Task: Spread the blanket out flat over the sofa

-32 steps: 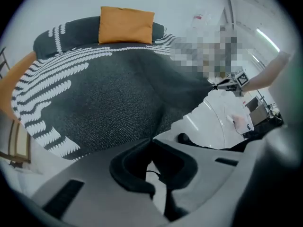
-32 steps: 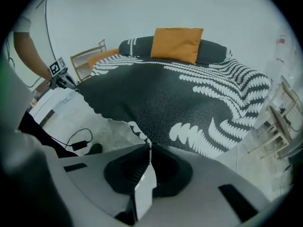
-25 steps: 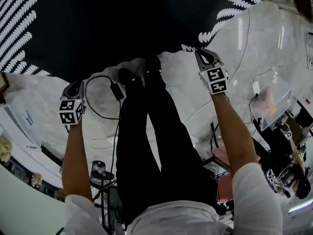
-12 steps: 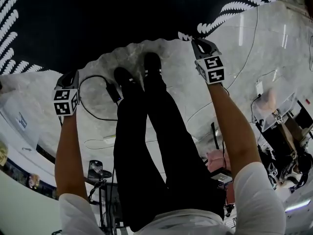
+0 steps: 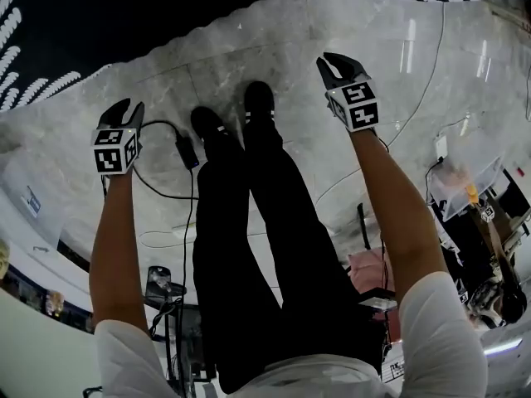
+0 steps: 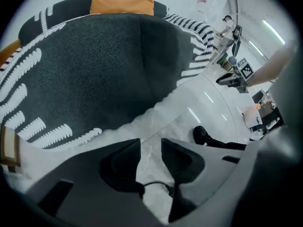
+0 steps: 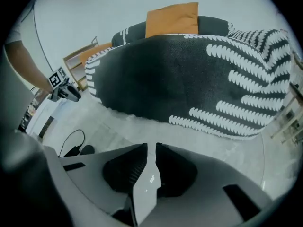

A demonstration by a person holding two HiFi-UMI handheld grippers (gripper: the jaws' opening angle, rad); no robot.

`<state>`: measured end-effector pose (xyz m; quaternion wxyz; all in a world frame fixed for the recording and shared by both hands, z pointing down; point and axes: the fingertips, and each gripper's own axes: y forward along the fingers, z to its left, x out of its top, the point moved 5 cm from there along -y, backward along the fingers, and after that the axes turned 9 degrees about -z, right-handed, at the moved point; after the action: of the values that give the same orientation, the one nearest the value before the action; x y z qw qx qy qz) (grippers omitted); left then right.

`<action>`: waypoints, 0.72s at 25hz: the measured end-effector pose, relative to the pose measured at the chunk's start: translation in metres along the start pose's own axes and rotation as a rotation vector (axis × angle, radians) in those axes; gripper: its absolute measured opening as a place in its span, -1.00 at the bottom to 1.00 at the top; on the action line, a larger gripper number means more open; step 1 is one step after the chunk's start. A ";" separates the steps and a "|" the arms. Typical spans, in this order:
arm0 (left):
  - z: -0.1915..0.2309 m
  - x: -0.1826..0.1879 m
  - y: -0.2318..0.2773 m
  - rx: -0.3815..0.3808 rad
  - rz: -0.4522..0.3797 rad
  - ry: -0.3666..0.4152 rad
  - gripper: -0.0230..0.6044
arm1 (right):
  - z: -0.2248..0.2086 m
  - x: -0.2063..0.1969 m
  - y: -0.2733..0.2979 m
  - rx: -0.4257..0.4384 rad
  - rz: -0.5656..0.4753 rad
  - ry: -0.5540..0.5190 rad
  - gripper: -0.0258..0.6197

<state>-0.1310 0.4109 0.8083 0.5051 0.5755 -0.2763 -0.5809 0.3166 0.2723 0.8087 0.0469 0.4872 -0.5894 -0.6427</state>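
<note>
Your black blanket with white feathery stripes [image 7: 189, 74] lies draped over the dark sofa [image 7: 215, 23], its long axis running left to right before you and its hem down near the pale marble floor [image 5: 249, 48]. Your left gripper [image 6: 150, 142] and right gripper [image 7: 151, 146] have just been opening; both stand with fingers spread and nothing between them

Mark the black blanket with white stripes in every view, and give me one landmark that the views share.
Head view: blanket across the top, mostly the top left.
Left gripper view: blanket fills the upper left and centre.
Right gripper view: blanket spans the upper centre and right.
Shared landmark: the black cable, seen in all three.
</note>
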 end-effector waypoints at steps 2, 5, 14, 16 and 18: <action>-0.009 0.000 -0.003 -0.016 -0.005 -0.004 -0.49 | 0.006 0.007 -0.005 -0.005 -0.017 0.029 -0.73; -0.019 0.010 -0.013 -0.034 -0.029 -0.005 -0.55 | 0.013 0.027 -0.020 -0.016 -0.075 0.089 -0.73; -0.024 0.082 -0.111 -0.050 -0.292 -0.054 -0.72 | 0.039 0.146 -0.089 -0.049 -0.342 0.142 -0.73; -0.024 0.108 -0.147 -0.046 -0.384 -0.073 -0.75 | 0.049 0.179 -0.116 -0.046 -0.413 0.150 -0.73; -0.023 0.142 -0.185 -0.049 -0.486 -0.090 -0.78 | 0.055 0.215 -0.148 -0.044 -0.485 0.146 -0.73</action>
<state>-0.1340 0.3510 0.5815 0.3514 0.5864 -0.1378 -0.7167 0.2426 0.2194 0.5579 -0.0555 0.6584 -0.4361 -0.6109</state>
